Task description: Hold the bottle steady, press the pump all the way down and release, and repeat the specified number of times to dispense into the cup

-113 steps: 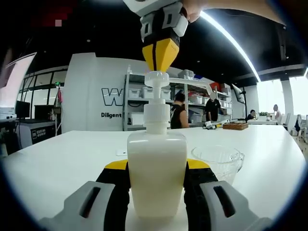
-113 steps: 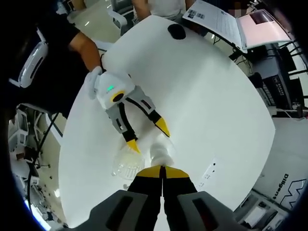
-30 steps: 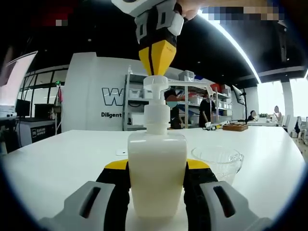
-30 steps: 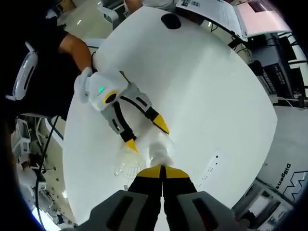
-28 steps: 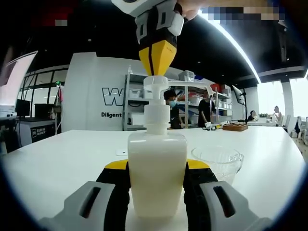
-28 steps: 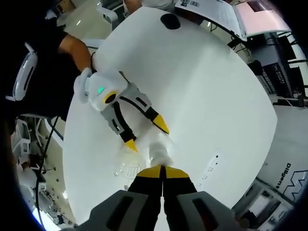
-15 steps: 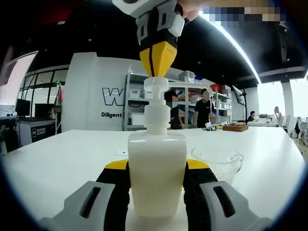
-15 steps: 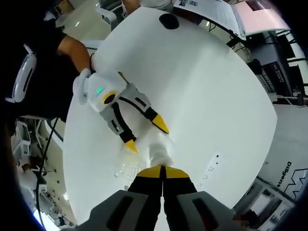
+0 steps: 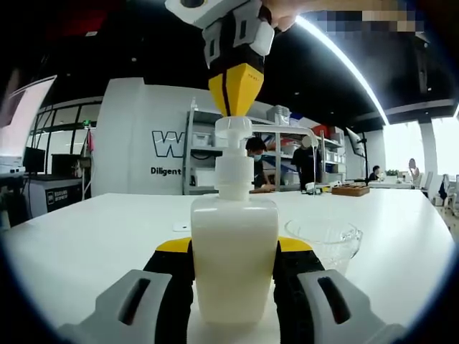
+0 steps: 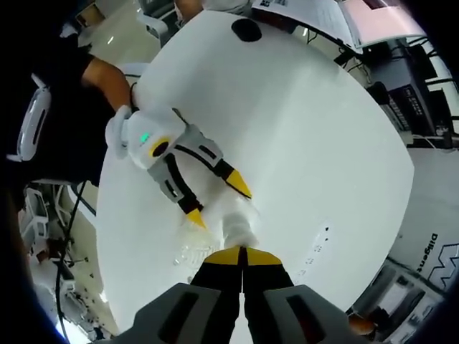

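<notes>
A white pump bottle [image 9: 234, 251] stands upright on the white table [image 9: 86, 236], and my left gripper [image 9: 234, 266] is shut on its body with a yellow-tipped jaw on each side. My right gripper [image 9: 234, 107] comes straight down from above, shut, its yellow tips resting on the pump head [image 9: 233, 129]. To the right of the bottle sits a clear glass cup [image 9: 326, 240]. Looking down in the right gripper view, my right gripper [image 10: 242, 252] is shut over the bottle [image 10: 240, 226], the left gripper [image 10: 215, 193] clasps it, and the cup [image 10: 190, 252] lies to the left.
A person's hand and dark sleeve [image 10: 100, 79] hold the left gripper. A black round object [image 10: 246, 29], papers and a laptop lie at the table's far end. White shelving with bins [image 9: 208, 154] and people stand behind the table.
The right gripper's view has climbed slightly, showing more of the table. The pump head sits a little higher than 3.8 s ago. People in the background have moved.
</notes>
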A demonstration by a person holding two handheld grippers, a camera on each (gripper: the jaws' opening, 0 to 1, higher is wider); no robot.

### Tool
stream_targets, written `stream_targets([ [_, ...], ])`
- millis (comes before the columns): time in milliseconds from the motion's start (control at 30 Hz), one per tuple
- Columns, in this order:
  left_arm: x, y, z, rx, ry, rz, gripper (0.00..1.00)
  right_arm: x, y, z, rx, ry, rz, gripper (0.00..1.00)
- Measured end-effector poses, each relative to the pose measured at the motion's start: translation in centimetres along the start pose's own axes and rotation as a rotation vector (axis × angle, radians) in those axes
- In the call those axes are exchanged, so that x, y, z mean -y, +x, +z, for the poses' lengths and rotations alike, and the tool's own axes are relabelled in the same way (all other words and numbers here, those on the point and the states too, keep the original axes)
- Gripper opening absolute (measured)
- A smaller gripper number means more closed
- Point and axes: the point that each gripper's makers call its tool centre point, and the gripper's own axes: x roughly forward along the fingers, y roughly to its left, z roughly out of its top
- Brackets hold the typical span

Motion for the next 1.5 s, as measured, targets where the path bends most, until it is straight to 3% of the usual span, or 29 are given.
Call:
stream_targets([
  [1500,-0.14,0.06,0.07,0.002,-0.002,0.004,0.40,-0.13,0.33,-0.14,-0.006,0.004,0.001,0.00],
])
